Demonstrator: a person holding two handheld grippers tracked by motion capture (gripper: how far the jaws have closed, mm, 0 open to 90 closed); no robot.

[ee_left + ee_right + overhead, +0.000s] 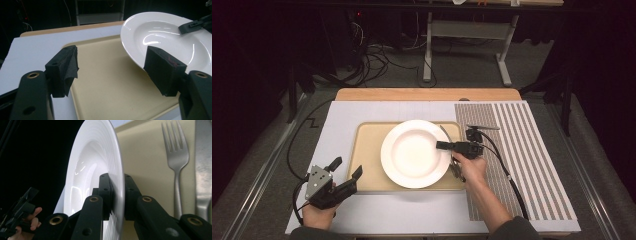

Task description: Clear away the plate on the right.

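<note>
White plate (414, 153) on beige tray (367, 167), rim pinched between jaws of right gripper (443, 145). Left gripper (346, 172) held wide apart near tray's front-left corner, nothing between its pads. Fork (176, 162) and knife (203, 165) lying just beside plate.

White plate (97, 165): centre of frame, its rim clamped between the two black jaws of the right gripper (117, 195) rising from the bottom. Fork (177, 160): upper right, on beige tray (145, 150). Knife (203, 170): right edge, beside fork. Left gripper (18, 213) in a hand (30, 225): lower left corner.
</note>
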